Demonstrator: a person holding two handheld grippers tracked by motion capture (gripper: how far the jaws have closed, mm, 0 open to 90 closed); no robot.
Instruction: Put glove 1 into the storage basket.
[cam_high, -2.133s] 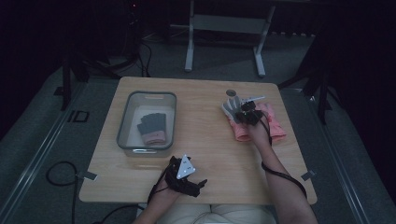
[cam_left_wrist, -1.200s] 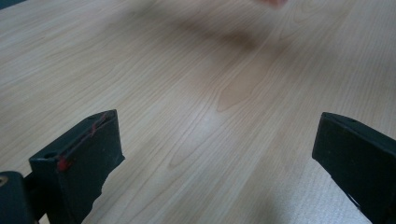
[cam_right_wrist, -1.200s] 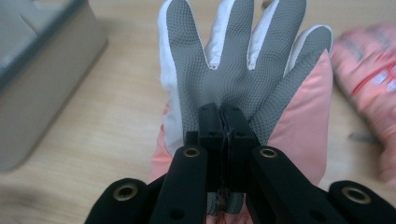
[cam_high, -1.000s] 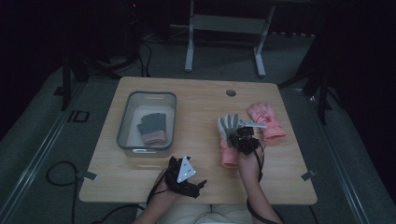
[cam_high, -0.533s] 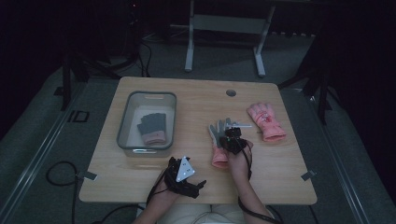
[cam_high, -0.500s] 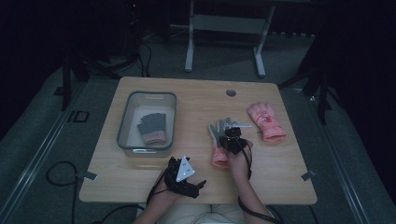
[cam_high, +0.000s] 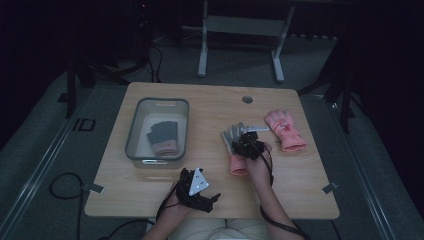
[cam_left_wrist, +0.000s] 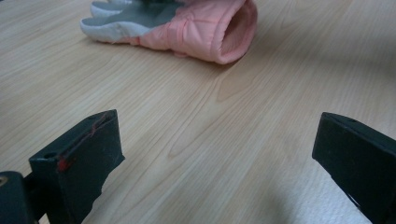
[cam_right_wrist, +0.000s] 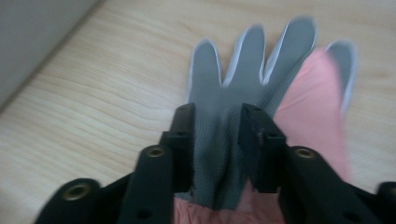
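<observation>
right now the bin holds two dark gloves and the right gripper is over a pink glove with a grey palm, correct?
Not quite: the high view shows one dark glove in the bin, not two. The rest holds: the right gripper is over the pink glove with a grey palm.

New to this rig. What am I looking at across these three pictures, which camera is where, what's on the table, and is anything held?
No robot arm here: a person sits at a wooden table with a hand-held two-jaw gripper in each hand. The high view looks down from above the person's side. The other two cameras ride on the grippers and look along their black jaws.

On the table: a clear bin holding a dark glove, a pink glove to the right, and a pink glove with a grey palm in the middle.

The left gripper rests near the front edge, jaws wide apart, nothing between them. The right gripper sits over the grey-palmed glove; its jaws have just been opening, with a fold of the grey fabric between them.
</observation>
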